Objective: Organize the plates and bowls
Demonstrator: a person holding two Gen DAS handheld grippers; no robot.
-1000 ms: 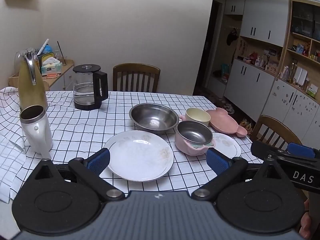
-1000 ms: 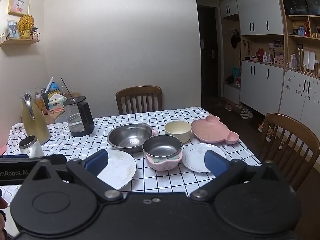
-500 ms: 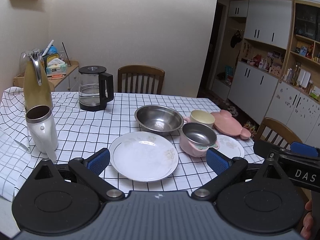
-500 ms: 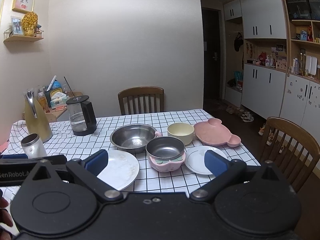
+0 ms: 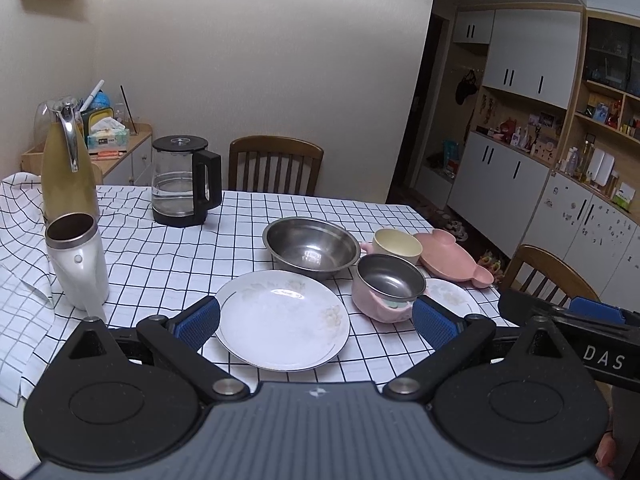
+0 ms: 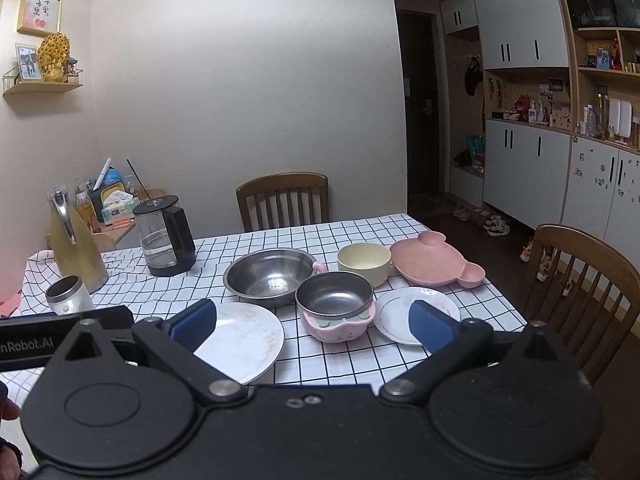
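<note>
On the checked tablecloth lie a large white plate (image 5: 282, 320) (image 6: 244, 340), a big steel bowl (image 5: 312, 247) (image 6: 270, 276), a pink bowl with a steel liner (image 5: 388, 288) (image 6: 336, 306), a cream bowl (image 5: 397, 243) (image 6: 364, 262), a small white plate (image 5: 454, 294) (image 6: 416, 314) and a pink bear-shaped dish (image 5: 452, 256) (image 6: 432, 260). My left gripper (image 5: 316, 322) is open, held back from the table's near edge in front of the large plate. Open too, my right gripper (image 6: 312, 324) hangs before the pink bowl. Neither holds anything.
A glass kettle (image 5: 182, 184), a yellow thermos jug (image 5: 68, 164) and a white steel-rimmed cup (image 5: 78, 264) stand at the table's left. Wooden chairs stand at the far side (image 5: 276, 164) and at the right (image 6: 580, 280). White cabinets (image 6: 560, 184) line the right wall.
Both grippers have tilted slightly upward, so the table sits lower in each view. Both stay open and no dish has moved.
</note>
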